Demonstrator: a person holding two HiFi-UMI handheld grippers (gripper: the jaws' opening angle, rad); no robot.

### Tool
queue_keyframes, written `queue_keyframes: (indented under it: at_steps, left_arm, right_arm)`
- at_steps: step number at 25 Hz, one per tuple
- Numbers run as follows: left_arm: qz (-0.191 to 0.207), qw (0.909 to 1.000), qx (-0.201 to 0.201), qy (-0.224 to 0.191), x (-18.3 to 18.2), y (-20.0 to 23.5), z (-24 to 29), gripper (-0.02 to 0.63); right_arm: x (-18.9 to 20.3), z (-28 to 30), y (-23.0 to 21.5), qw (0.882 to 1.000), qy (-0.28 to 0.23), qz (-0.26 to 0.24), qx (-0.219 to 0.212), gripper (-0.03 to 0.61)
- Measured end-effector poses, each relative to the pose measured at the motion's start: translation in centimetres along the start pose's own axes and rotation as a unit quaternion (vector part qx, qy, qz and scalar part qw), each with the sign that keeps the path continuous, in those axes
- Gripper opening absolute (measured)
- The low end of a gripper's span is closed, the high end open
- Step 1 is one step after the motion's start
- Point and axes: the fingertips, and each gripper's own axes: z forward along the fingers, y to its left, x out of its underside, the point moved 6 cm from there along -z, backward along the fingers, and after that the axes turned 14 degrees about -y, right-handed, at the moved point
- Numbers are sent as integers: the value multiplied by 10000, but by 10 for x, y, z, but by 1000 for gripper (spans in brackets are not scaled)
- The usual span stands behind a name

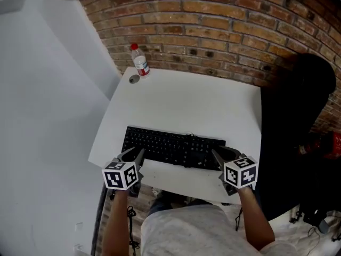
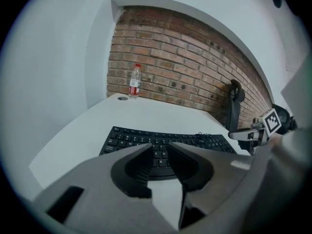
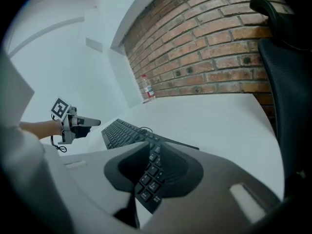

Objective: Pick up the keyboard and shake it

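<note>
Hovering at both front corners of the keyboard [image 1: 173, 147] with left gripper [image 1: 133, 156] and right gripper [image 1: 220, 157] fingers [image 2: 136, 167] narrowly apart, empty; looks light, stiff, slick, so best pinched at both ends.

The white table [image 1: 202, 105] bears a black keyboard [image 1: 170, 147] and a water bottle [image 1: 140, 62].

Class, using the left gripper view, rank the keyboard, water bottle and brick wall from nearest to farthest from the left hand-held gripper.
1. Keyboard: just ahead of the left hand-held gripper.
2. Water bottle: far left corner of the table.
3. Brick wall: behind the table.
</note>
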Motion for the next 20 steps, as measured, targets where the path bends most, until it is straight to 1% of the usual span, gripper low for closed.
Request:
queue_keyframes:
  at_steps: [2,6,10,13,16,20]
  left_arm:
    - [29,9999,50,101,1,12,6,114]
    - [22,9996,154,255,-2,37,16,164]
    - [2,9985,268,487,-6,62,25,228]
    - [-62,9980,283,559,-9,80,33,274]
    - [-140,9971,353,656,-11,93,42,312]
    - [-102,9955,452,833,-11,108,55,360]
  right_arm:
    - [2,0,-7,9999,6,75,128,88]
    - [2,-3,-19,9986,-47,332,408,148]
    - [1,-6,-29,9962,-63,459,735,180]
    - [2,-5,-35,9938,-67,549,967,196]
    - [6,-2,-38,9912,-7,719,1108,230]
    - [10,6,-41,9868,73,998,1276,269]
